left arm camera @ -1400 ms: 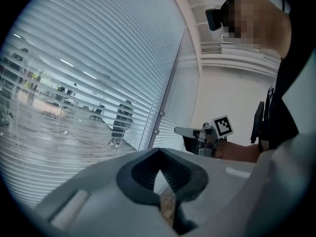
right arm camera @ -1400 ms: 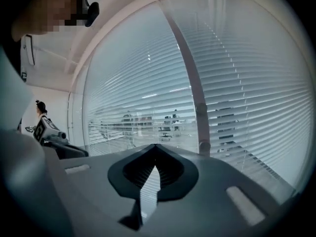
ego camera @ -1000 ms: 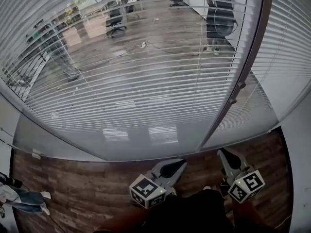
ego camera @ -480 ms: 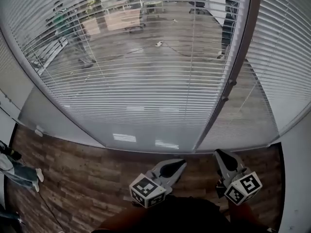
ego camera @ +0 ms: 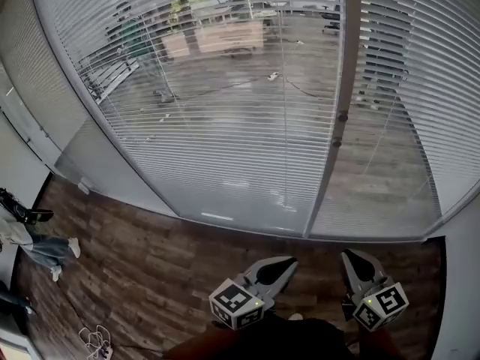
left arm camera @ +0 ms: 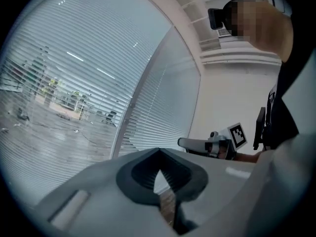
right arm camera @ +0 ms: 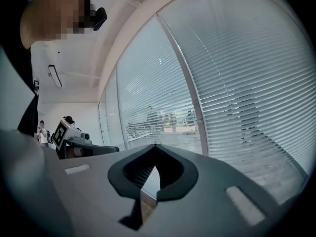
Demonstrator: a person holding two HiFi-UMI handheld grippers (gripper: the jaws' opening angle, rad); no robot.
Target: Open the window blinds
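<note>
Standing at the near side of the wood floor (ego camera: pixel 150 261), you hold both tools low against your body, well apart from the window blinds (ego camera: pixel 225 126).

- **Grippers:** The left gripper (ego camera: pixel 287 262) has its jaws closed tip to tip with nothing between them. The right gripper (ego camera: pixel 349 256) is the same, closed and empty.
- **Blinds:** They hang the full drop of the glass, left and right of the frame post (ego camera: pixel 330 163). The middle slats lie near level, so the office beyond shows through. Those at the left edge look more closed.
- **Progress, as a judgement:** This fits slats already tilted open, or a blind still lowered.
- **Knobs:** Two small knobs (ego camera: pixel 342 116) sit on the post. Their function cannot be confirmed.
</note>
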